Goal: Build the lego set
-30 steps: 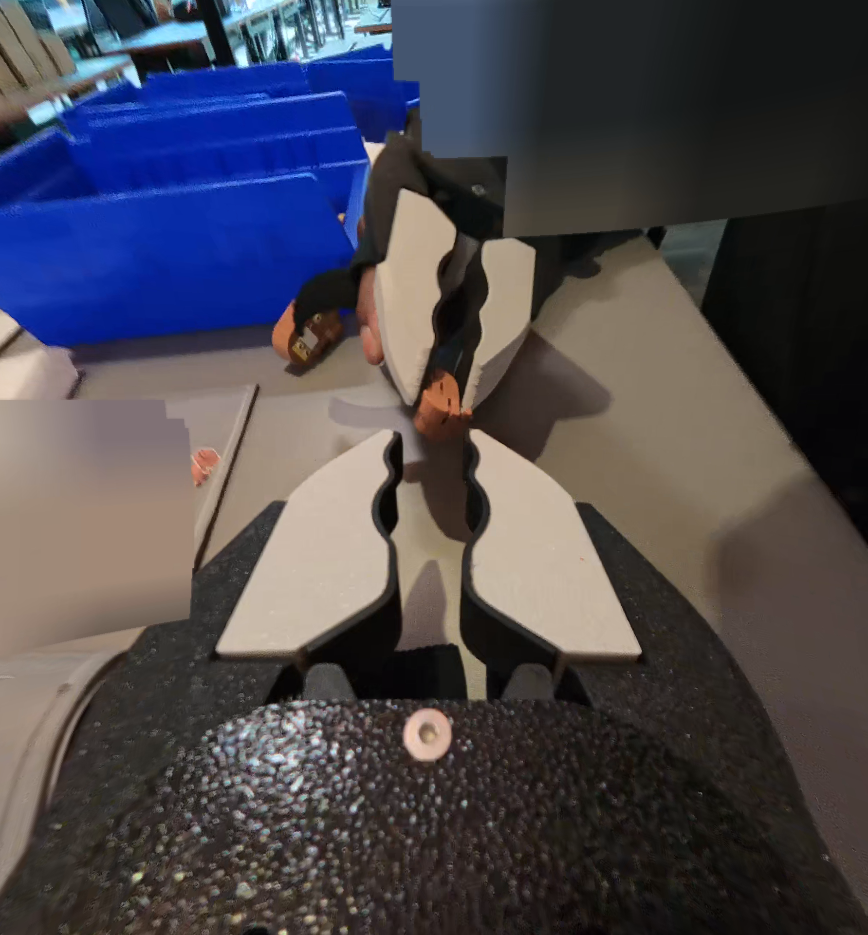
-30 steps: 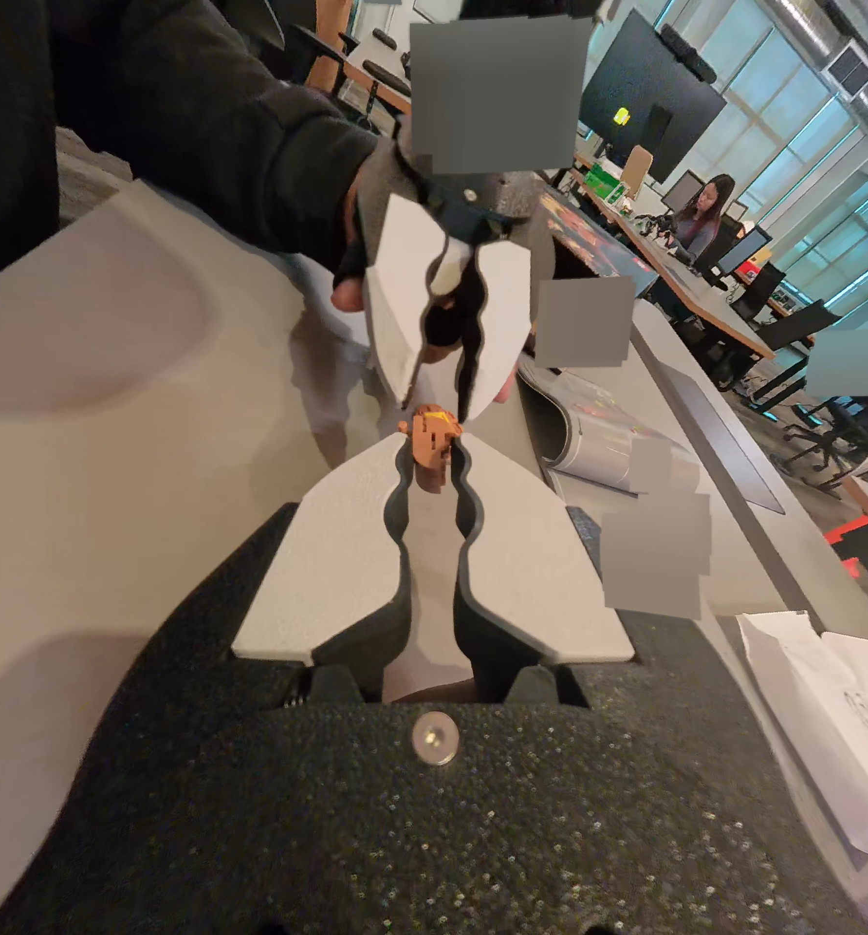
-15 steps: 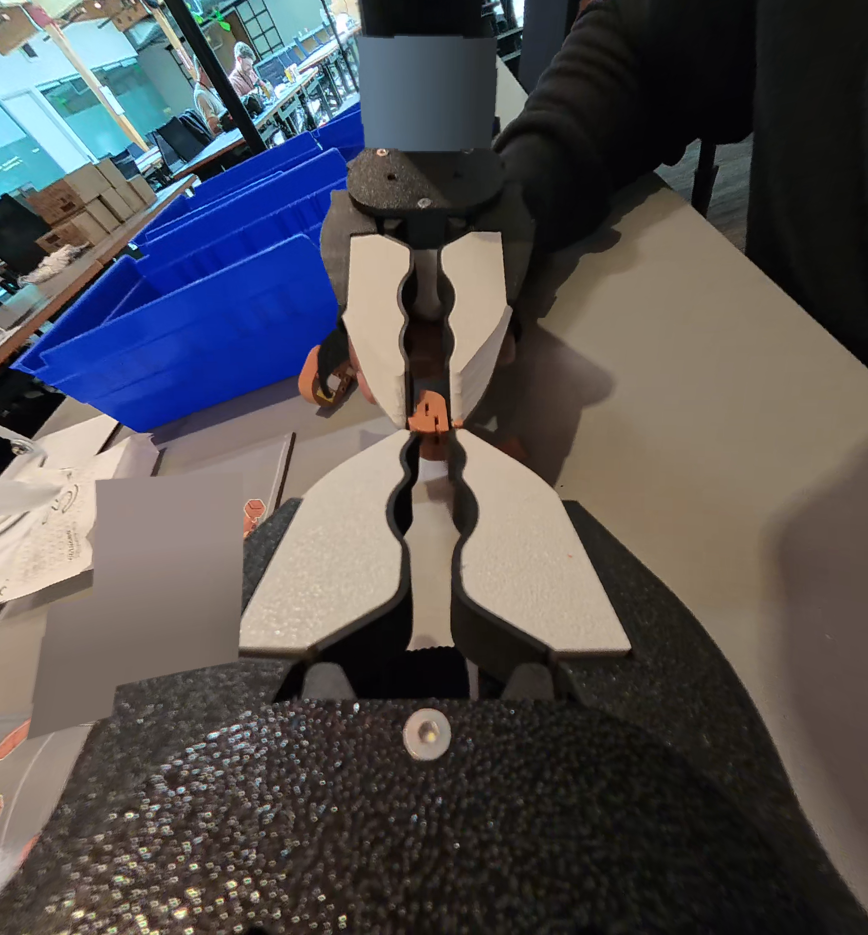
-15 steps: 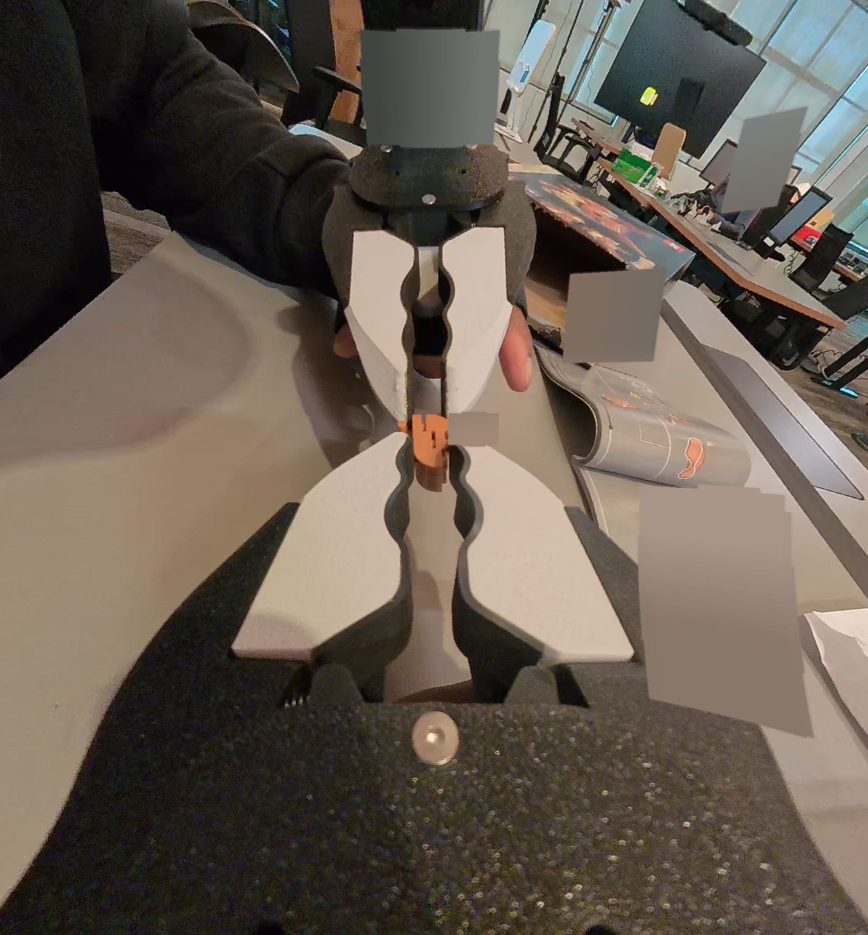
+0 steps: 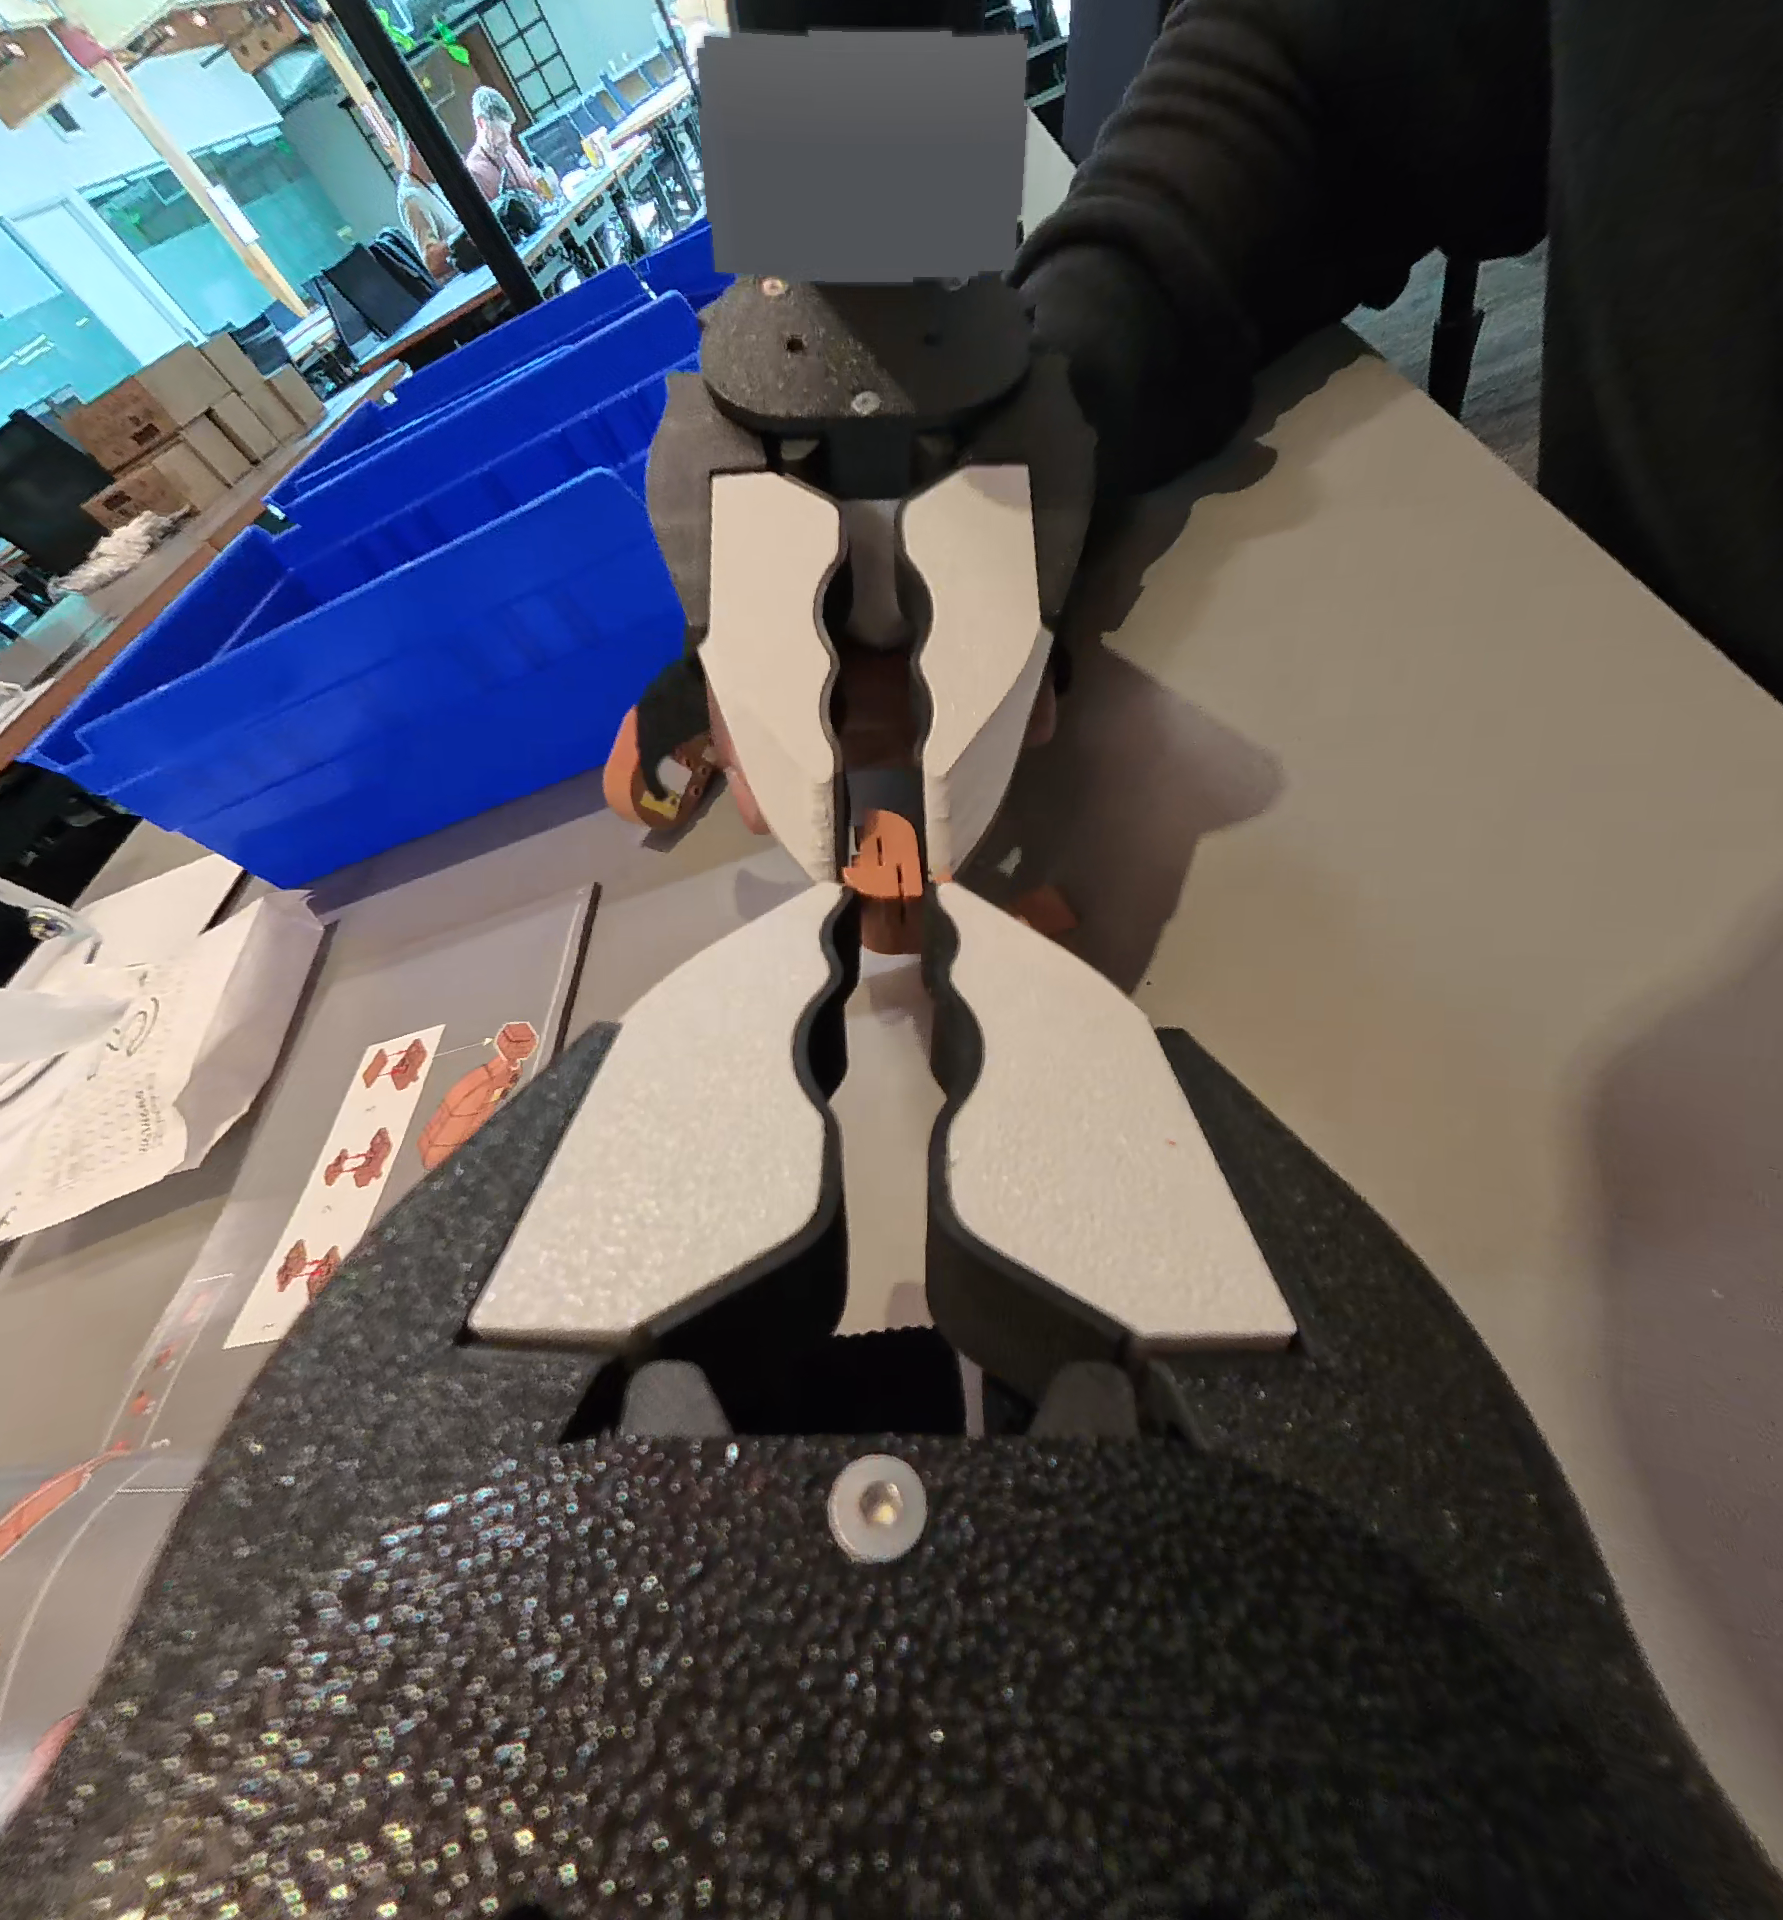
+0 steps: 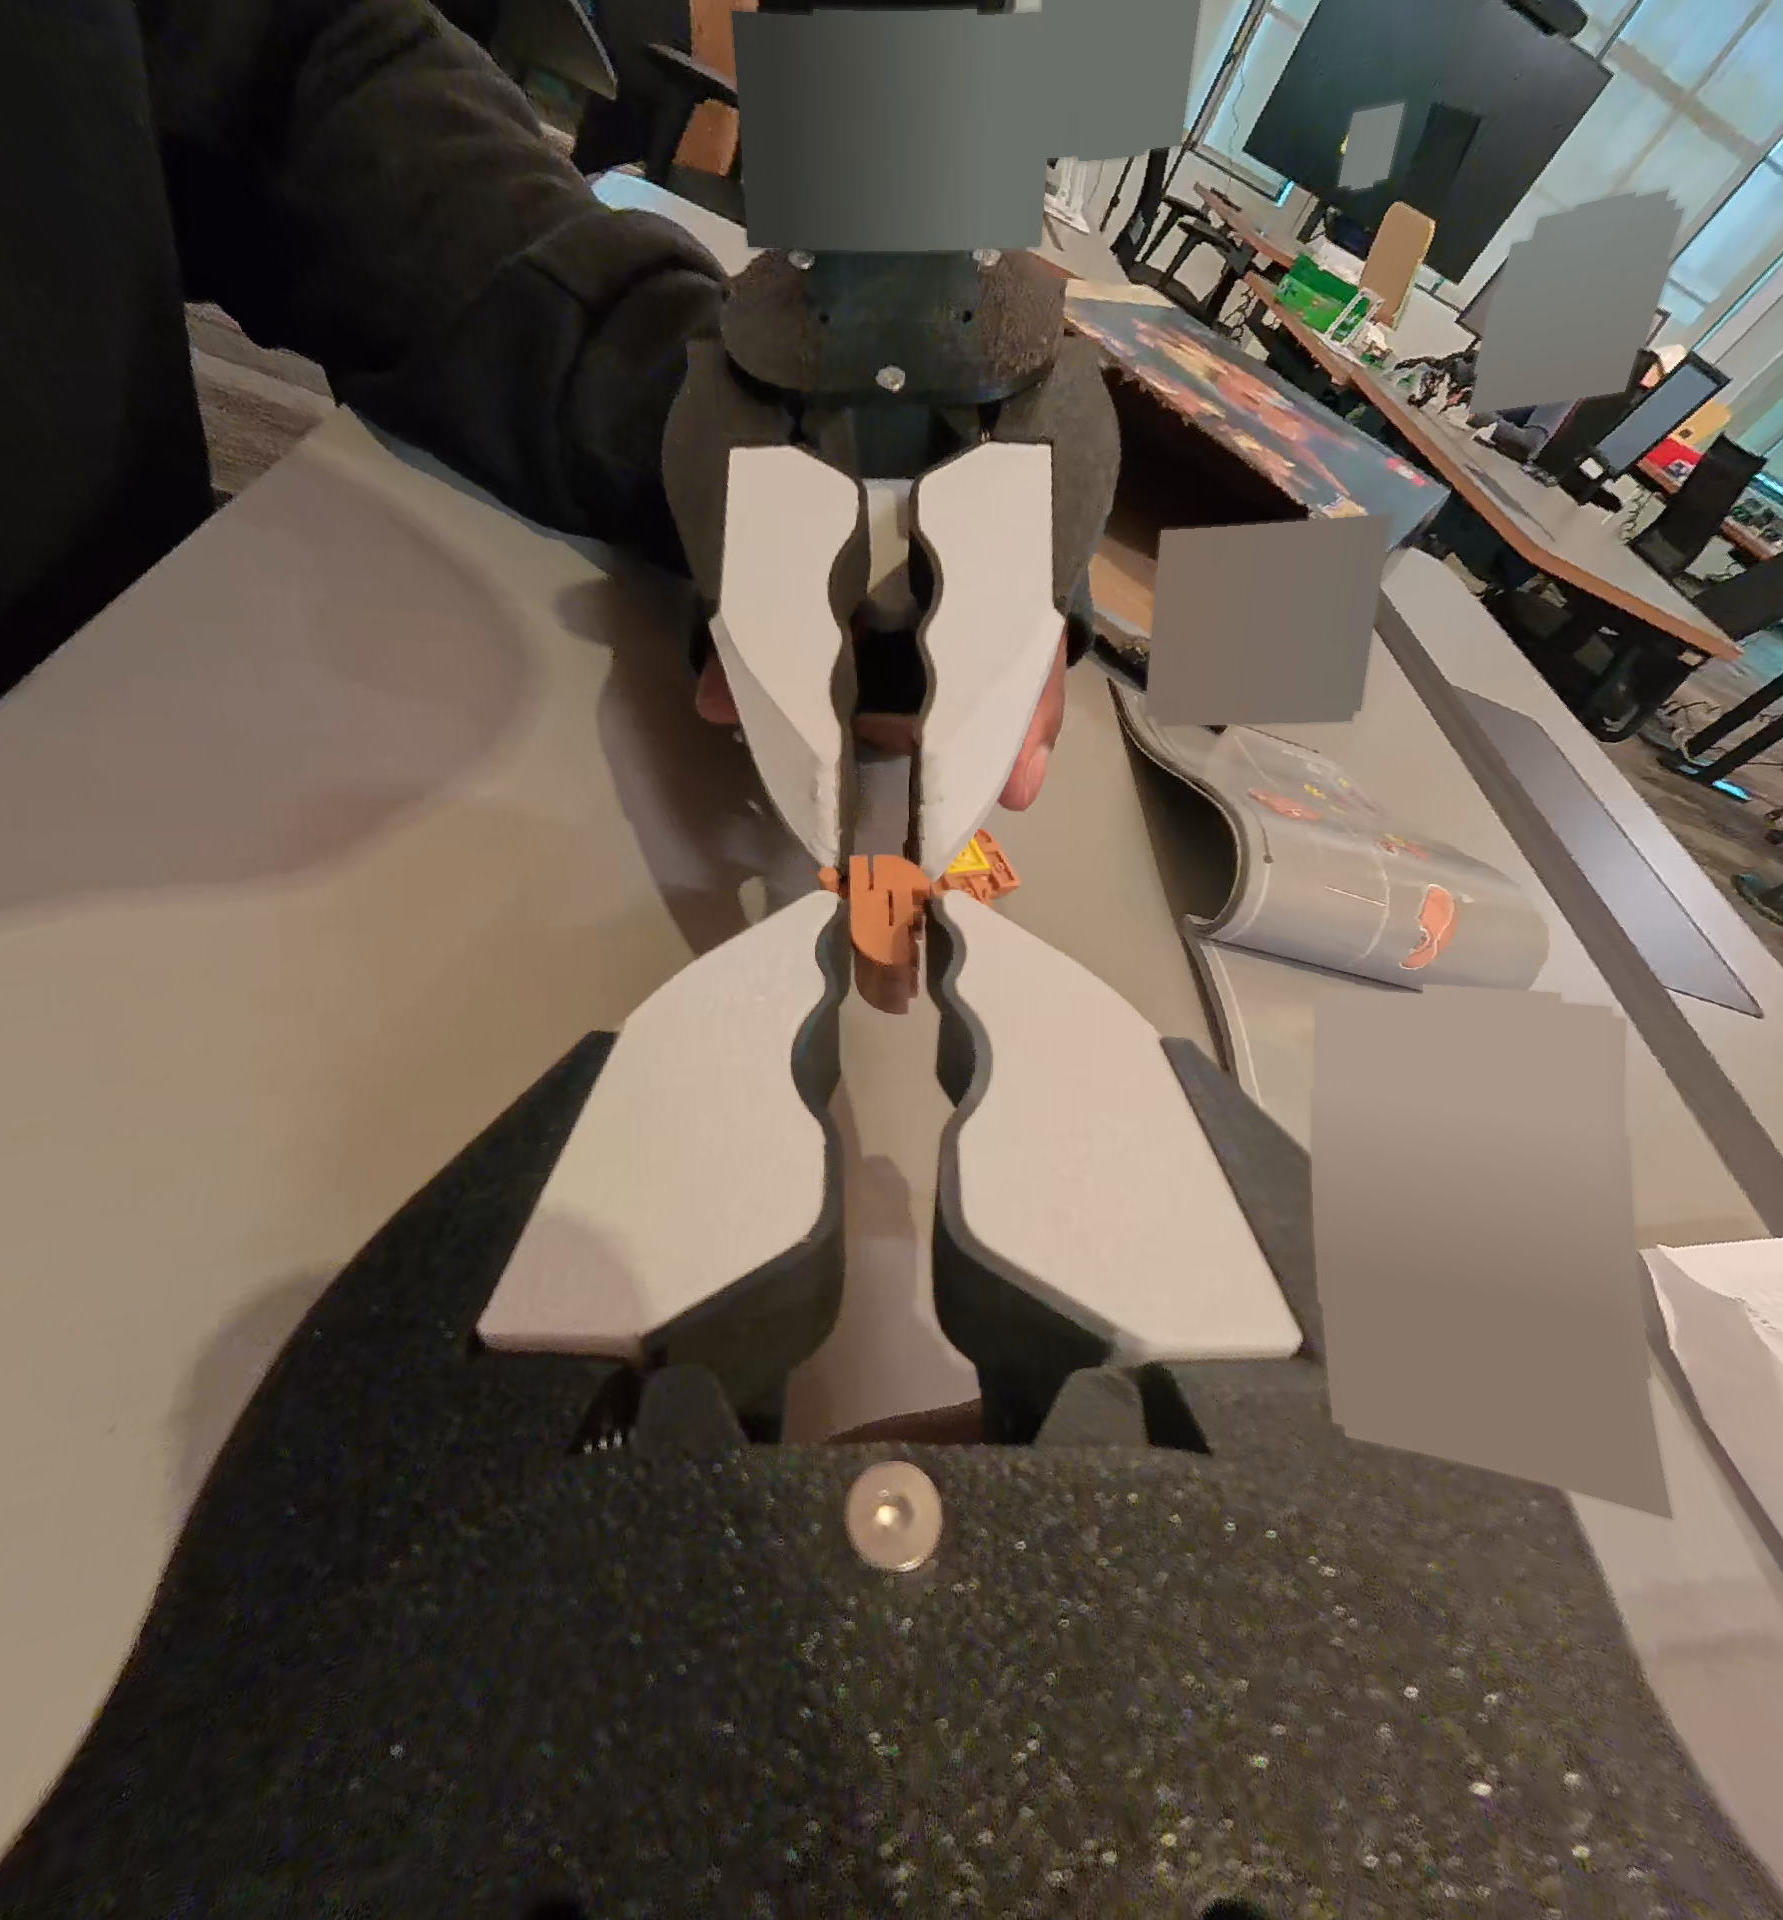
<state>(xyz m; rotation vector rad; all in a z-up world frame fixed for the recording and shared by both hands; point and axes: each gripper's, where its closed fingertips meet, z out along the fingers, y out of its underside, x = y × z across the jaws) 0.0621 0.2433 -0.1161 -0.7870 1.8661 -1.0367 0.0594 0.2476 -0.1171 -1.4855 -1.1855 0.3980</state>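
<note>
My two grippers meet tip to tip above the grey table [image 5: 1438,831]. A small orange-brown brick piece [image 6: 882,925] sits between both pairs of fingertips. My right gripper [image 6: 882,914] is shut on its lower part. My left gripper [image 5: 882,904] is shut on the same piece [image 5: 882,868] from the opposite side. In the right wrist view the left gripper [image 6: 879,862] pinches the piece's far end, and a small pin sticks out to the left. In the left wrist view the right gripper [image 5: 882,847] comes in from above. A person's hands in dark sleeves hold both grippers.
A second orange piece with a yellow sticker [image 6: 980,873] lies on the table just behind the tips. Blue bins [image 5: 399,675] stand at the left. An instruction booklet [image 6: 1386,883] and a white paper bag [image 5: 87,1091] lie on the table, and a printed box [image 6: 1230,416] stands behind. Less than 4 cm separates the two grippers' tips.
A second ago my left gripper was open in front of the piece held by the right one. It moved in and closed on it. In the last half second both stayed shut on it.
</note>
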